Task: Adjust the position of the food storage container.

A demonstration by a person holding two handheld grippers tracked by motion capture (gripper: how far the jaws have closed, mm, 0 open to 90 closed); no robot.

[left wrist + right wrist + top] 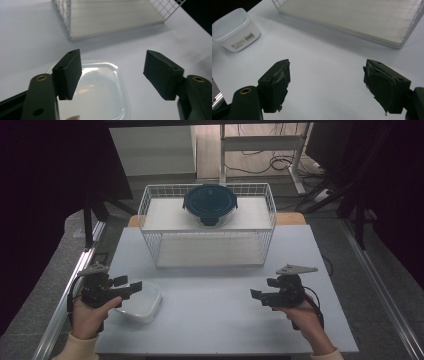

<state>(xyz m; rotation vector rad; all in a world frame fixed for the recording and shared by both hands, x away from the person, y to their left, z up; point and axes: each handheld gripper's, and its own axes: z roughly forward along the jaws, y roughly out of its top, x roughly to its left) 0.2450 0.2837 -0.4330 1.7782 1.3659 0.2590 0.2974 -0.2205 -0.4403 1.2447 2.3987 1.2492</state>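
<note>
A white label [241, 41] with a barcode and a few lines of small print is sitting on the side wall of the translucent plastic container [235, 28], seen in the right gripper view. The barcode bars are showing clearly, but the print beside them is coming out too small and blurred to read. No other text, brand, number or sign is showing legibly anywhere else in the views.
</note>
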